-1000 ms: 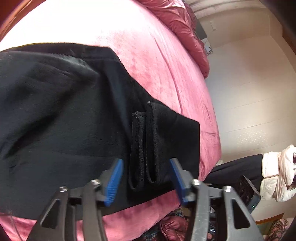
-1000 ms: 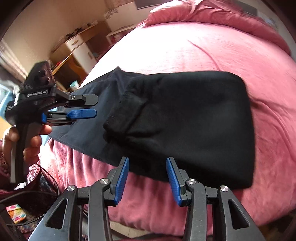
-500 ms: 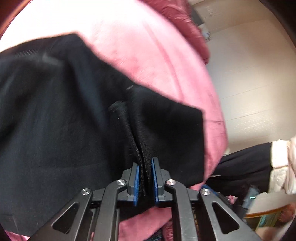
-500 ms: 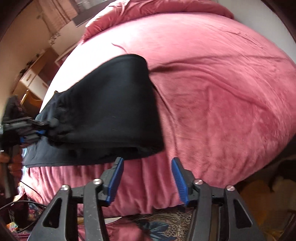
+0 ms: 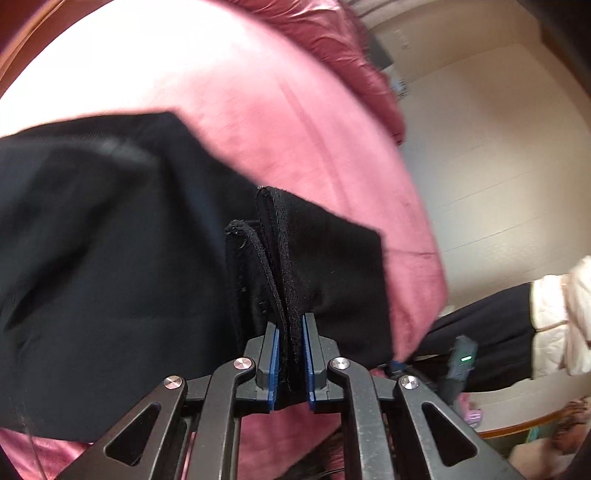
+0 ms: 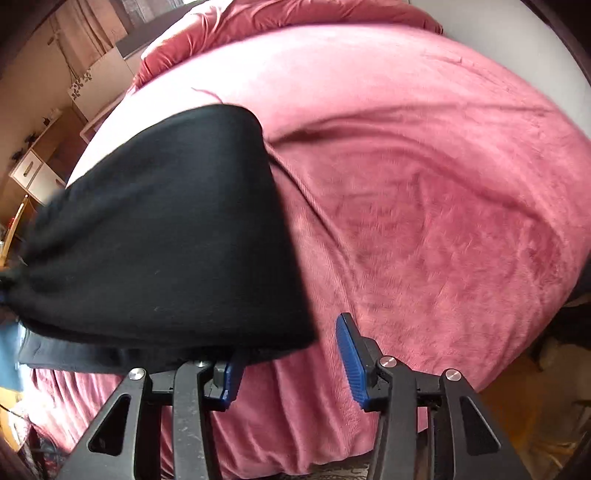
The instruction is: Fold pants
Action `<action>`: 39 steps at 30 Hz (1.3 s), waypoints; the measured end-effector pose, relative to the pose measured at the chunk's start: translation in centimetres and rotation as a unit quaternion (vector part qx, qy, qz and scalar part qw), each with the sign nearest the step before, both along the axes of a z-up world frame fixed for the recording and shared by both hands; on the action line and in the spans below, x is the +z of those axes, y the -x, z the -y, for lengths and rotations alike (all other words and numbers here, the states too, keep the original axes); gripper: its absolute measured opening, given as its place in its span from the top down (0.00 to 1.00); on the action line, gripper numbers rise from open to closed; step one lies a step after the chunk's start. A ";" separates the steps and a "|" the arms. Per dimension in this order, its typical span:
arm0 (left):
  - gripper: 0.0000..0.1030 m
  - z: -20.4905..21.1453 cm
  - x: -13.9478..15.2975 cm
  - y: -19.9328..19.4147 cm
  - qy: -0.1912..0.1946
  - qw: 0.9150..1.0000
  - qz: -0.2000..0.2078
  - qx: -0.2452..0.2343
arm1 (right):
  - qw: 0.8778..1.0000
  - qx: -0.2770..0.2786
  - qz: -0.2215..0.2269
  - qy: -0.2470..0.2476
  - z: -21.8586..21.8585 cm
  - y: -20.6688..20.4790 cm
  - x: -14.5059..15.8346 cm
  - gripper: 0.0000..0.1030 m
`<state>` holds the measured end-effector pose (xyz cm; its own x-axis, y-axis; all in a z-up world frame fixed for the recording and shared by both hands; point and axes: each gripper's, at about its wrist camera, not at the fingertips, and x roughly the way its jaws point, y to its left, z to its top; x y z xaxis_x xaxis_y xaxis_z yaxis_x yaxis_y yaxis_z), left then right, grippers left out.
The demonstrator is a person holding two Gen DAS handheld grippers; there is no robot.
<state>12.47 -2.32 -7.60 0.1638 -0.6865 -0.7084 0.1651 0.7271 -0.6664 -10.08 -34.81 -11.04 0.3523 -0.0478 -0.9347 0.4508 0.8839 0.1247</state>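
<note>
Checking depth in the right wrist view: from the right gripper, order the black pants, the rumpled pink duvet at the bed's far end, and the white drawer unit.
1. black pants, just left of the right gripper.
2. pink duvet, top centre.
3. white drawer unit, far left.

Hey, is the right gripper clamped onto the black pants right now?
No, the right gripper stands open at the folded corner of the pants, its blue pads wide apart with only pink bedspread between them.

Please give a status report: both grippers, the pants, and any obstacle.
Left gripper shut on pants hem layers. Right gripper open at the folded corner, gripping nothing. Pants lie partly folded on pink blanket. No obstacle seen.
</note>
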 end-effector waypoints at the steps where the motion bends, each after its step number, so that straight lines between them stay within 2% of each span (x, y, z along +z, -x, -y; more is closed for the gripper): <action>1: 0.90 0.0 -1.4 0.1 -0.008 1.000 -0.020 -0.001 | 1.000 0.001 0.000 -0.001 0.0 0.1 0.1 0.54; 3: 0.88 -0.1 -3.0 0.5 -0.019 0.999 -0.033 0.004 | 1.000 0.014 -0.004 -0.003 0.0 0.0 0.3 0.52; 4: 0.87 0.0 -3.3 0.7 -0.010 0.999 -0.035 0.003 | 1.000 0.023 -0.010 0.000 0.0 0.0 0.5 0.51; 5: 0.84 -0.1 -3.1 0.7 -0.003 0.999 -0.033 0.006 | 0.999 0.034 -0.015 0.000 0.1 0.3 0.7 0.51; 6: 0.74 -0.2 -2.8 0.7 -0.002 1.000 -0.029 0.009 | 0.999 0.046 -0.020 -0.005 0.1 0.5 1.0 0.51; 8: 0.66 -0.9 -2.4 0.4 0.018 0.999 -0.028 0.015 | 0.997 0.075 -0.030 -0.011 0.1 0.9 1.8 0.51; 12: 0.61 -2.4 -1.8 -0.5 0.048 0.998 -0.027 0.039 | 0.993 0.119 -0.015 -0.016 0.2 1.6 4.7 0.51; 15: 0.57 -4.1 -1.6 -2.3 0.063 0.996 -0.033 0.052 | 0.993 0.110 0.021 -0.027 1.0 0.6 6.6 0.42; 17: 0.57 -4.6 -1.9 -4.3 0.059 0.996 -0.034 0.053 | 0.993 0.090 0.050 -0.056 1.9 -0.9 7.3 0.38; 21: 0.57 -3.8 -1.9 -5.5 0.044 0.997 -0.042 0.057 | 0.991 0.055 0.082 -0.094 3.6 -4.6 7.2 0.34; 25: 0.59 -2.6 -2.5 -6.7 0.040 0.996 -0.054 0.055 | 0.989 0.022 0.086 -0.122 4.5 -8.0 6.1 0.34; 26: 0.63 -2.4 -2.4 -6.9 0.035 0.997 -0.050 0.056 | 0.988 0.015 0.085 -0.126 4.8 -9.0 5.8 0.34; 27: 0.78 -1.9 -2.5 -6.9 0.036 0.997 -0.044 0.052 | 0.988 0.011 0.083 -0.131 5.1 -9.6 5.4 0.34; 28: 0.84 -1.4 -2.5 -6.7 0.030 0.998 -0.037 0.046 | 0.987 0.007 0.081 -0.136 5.3 -10.2 5.0 0.34; 30: 0.89 -1.2 -2.0 -6.7 0.022 0.999 -0.018 0.039 | 0.986 -0.004 0.076 -0.147 5.7 -11.1 4.2 0.34; 33: 0.90 -1.3 -0.5 -6.3 0.018 0.999 0.022 0.037 | 0.983 -0.005 0.075 -0.169 5.9 -12.1 3.4 0.35; 35: 0.90 -1.0 0.6 -5.7 0.007 0.998 0.060 0.032 | 0.982 0.000 0.078 -0.171 5.6 -12.4 2.9 0.44; 37: 0.90 -0.8 1.4 -5.2 -0.018 0.996 0.082 0.028 | 0.987 0.015 0.072 -0.142 4.9 -12.9 2.8 0.58; 39: 0.90 0.0 0.8 -5.2 -0.059 0.995 0.082 0.022 | 0.990 0.027 0.065 -0.124 4.3 -13.2 2.1 0.61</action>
<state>17.65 -2.29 -6.78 0.3119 -0.5902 -0.7445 0.2312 0.8072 -0.5431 3.16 -39.16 -8.92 0.4667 0.1990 -0.8618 0.3698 0.8412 0.3945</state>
